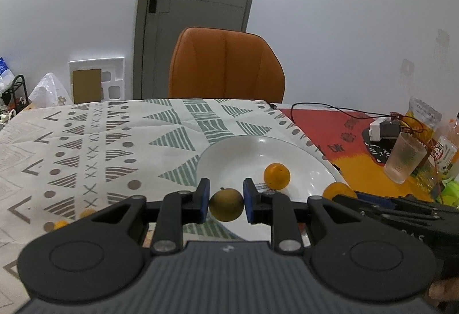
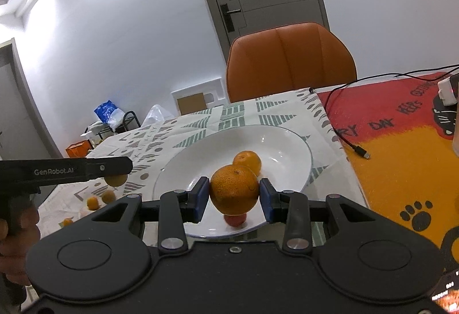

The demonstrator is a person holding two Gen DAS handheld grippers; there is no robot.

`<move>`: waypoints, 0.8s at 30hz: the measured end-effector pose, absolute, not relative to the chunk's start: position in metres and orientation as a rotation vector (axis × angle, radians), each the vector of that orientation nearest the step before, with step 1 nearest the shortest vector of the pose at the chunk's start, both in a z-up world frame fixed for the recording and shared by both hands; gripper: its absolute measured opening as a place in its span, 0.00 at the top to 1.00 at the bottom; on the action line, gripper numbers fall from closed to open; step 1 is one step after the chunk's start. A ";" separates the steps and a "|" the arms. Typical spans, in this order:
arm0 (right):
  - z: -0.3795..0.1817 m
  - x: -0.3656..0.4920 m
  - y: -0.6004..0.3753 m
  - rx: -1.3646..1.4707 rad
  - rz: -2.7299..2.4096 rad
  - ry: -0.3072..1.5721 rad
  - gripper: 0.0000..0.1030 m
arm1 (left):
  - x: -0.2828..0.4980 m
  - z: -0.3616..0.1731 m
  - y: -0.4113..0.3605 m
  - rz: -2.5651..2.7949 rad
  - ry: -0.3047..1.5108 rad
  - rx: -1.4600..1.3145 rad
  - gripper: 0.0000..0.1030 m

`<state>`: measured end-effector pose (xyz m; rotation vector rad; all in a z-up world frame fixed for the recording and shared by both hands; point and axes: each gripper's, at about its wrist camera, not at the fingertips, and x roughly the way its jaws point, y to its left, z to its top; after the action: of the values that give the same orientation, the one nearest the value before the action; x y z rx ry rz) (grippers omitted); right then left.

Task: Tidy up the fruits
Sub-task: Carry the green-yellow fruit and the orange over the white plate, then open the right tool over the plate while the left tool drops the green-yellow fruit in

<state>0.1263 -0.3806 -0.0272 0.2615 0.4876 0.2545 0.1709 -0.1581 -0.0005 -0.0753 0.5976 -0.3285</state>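
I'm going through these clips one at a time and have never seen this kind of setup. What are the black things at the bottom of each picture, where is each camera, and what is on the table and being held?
No robot arm is here: a person holds a hand-held two-finger gripper in each hand, and each one carries a wide-angle camera looking forward along its fingers. The black shape filling the bottom of each picture is that gripper's own body.

In the left wrist view, the left gripper is clamped on a small dull yellow-brown fruit. In the right wrist view, the right gripper is clamped on a large orange.

Ahead of both is a white plate on a patterned tablecloth, with one orange already in it and a small red fruit at its near edge. A few small orange fruits lie loose on the cloth. An orange chair stands behind the table.
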 end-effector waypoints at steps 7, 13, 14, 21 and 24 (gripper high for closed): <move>-0.035 0.137 -0.381 0.258 0.247 0.496 0.65 | 0.187 -0.012 -0.170 -0.352 0.634 -0.059 0.77; -0.042 0.141 -0.378 0.257 0.232 0.500 0.65 | 0.195 -0.021 -0.178 -0.379 0.661 -0.048 0.77; -0.043 0.142 -0.377 0.256 0.227 0.502 0.65 | 0.196 -0.022 -0.179 -0.383 0.663 -0.047 0.77; -0.045 0.140 -0.378 0.244 0.186 0.488 0.60 | 0.201 -0.024 -0.177 -0.377 0.658 -0.030 0.74; -0.040 0.136 -0.375 0.232 0.184 0.475 0.60 | 0.202 -0.023 -0.168 -0.360 0.667 -0.050 0.74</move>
<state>0.1361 -0.3753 -0.0403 0.2325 0.4751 0.1842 0.2022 -0.1684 -0.0227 -0.0495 0.6671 -0.3604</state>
